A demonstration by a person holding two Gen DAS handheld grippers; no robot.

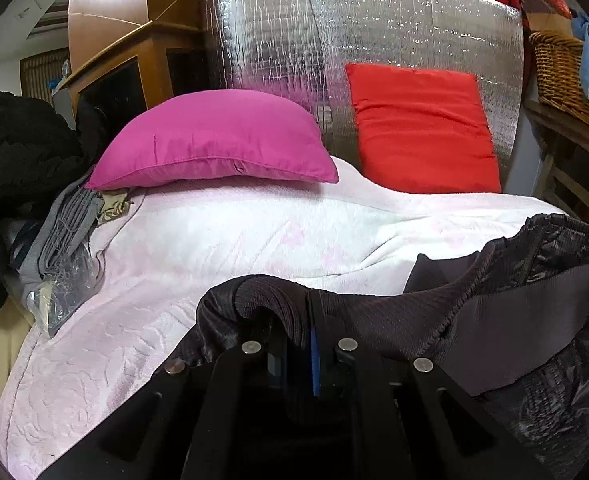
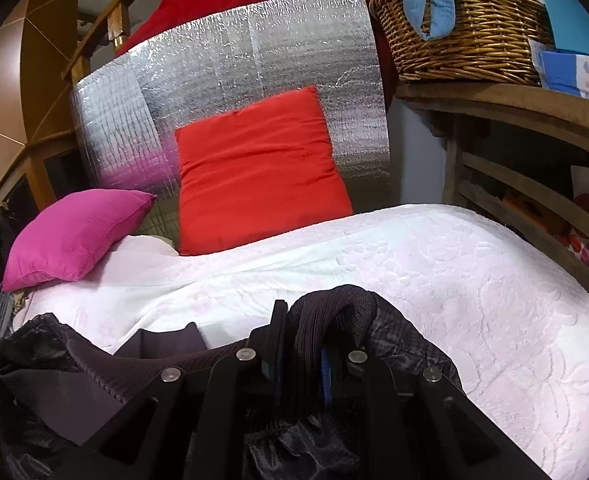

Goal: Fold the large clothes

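A large dark jacket [image 1: 514, 320] with a ribbed hem hangs between my two grippers above a pale pink bedspread [image 1: 214, 248]. My left gripper [image 1: 294, 320] is shut on a fold of the ribbed edge, which bulges over the fingertips. My right gripper [image 2: 306, 328] is shut on another fold of the same jacket [image 2: 94, 368]; the garment spreads left from it. The bedspread [image 2: 454, 280] lies flat under the jacket. Both sets of fingertips are mostly hidden by cloth.
A magenta pillow [image 1: 214, 140] and a red pillow [image 1: 422, 128] rest at the bed's head against a silver foil panel [image 1: 354, 28]. Dark clothes [image 1: 10, 160] and grey folded items [image 1: 62, 232] sit left. A wicker basket [image 2: 462, 32] stands on a wooden shelf [image 2: 534, 100] right.
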